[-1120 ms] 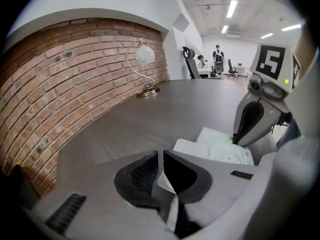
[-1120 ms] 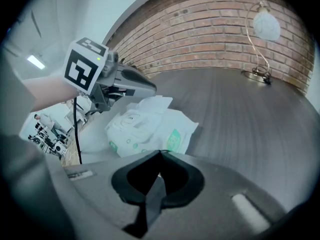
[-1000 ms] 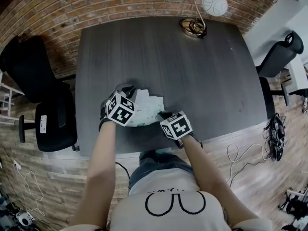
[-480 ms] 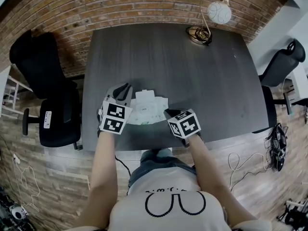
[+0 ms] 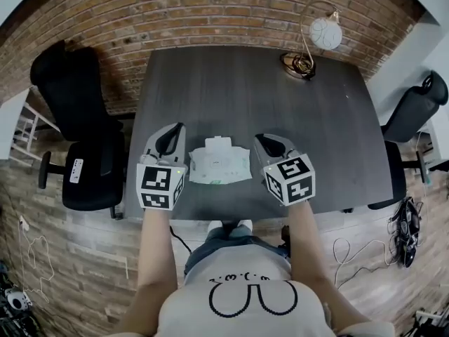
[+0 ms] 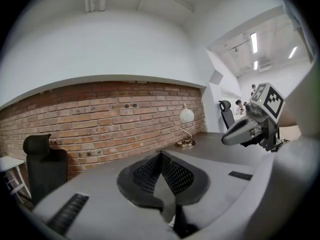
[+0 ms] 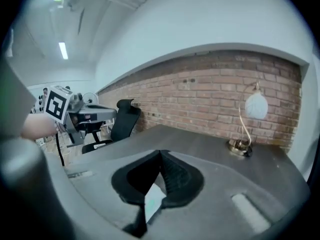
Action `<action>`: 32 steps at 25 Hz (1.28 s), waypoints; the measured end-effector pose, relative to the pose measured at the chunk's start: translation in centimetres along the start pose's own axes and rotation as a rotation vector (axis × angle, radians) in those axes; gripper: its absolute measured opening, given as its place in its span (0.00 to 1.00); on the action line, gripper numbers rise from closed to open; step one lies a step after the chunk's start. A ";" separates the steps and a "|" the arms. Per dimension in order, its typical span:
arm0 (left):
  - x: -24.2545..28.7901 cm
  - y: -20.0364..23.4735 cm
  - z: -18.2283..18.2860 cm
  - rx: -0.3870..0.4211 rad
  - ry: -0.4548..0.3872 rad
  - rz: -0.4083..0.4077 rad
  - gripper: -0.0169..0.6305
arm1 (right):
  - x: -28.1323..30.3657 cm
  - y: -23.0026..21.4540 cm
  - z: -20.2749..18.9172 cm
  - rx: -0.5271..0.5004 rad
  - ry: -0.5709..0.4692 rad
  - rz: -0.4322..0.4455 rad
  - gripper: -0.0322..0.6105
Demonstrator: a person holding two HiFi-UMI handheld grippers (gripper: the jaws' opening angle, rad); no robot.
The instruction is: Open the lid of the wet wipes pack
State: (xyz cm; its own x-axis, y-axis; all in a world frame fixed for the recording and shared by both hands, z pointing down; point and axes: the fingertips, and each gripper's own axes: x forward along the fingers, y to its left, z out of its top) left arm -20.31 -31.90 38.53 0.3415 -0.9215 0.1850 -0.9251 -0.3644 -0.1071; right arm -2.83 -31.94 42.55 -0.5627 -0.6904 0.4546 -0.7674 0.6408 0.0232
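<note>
Your left gripper (image 5: 174, 133) and right gripper (image 5: 263, 141) both have their jaws closed together and empty, either side of the wet wipes pack (image 5: 219, 167), which lies centre frame on the table (image 5: 280, 104).

Head view looks steeply down; both gripper views share the lamp (image 6: 186, 116).

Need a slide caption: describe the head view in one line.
Wet wipes pack, lid open, lies on the dark table between the left gripper and right gripper, both shut and empty.
</note>
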 end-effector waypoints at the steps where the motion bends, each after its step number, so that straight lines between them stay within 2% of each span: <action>1: -0.4 0.1 0.6 0.003 -0.014 0.008 0.02 | -0.6 -0.1 1.4 -0.026 -0.040 -0.010 0.05; 10: -3.4 1.0 7.1 0.012 -0.177 0.085 0.02 | -6.5 -0.8 11.2 -0.181 -0.337 -0.088 0.05; 18: -5.5 1.4 11.6 0.037 -0.286 0.125 0.02 | -10.3 0.3 16.2 -0.262 -0.510 -0.113 0.05; 24: -6.1 0.9 12.3 0.041 -0.316 0.128 0.02 | -11.4 1.3 16.9 -0.298 -0.544 -0.107 0.05; 32: -6.4 0.8 12.6 0.036 -0.323 0.131 0.02 | -11.4 1.3 16.9 -0.287 -0.541 -0.101 0.05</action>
State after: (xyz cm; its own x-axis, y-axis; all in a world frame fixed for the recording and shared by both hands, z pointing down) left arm -21.14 -27.99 24.97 0.2607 -0.9536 -0.1507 -0.9600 -0.2396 -0.1447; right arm -2.58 -28.87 22.36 -0.6257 -0.7763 -0.0768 -0.7538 0.5763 0.3156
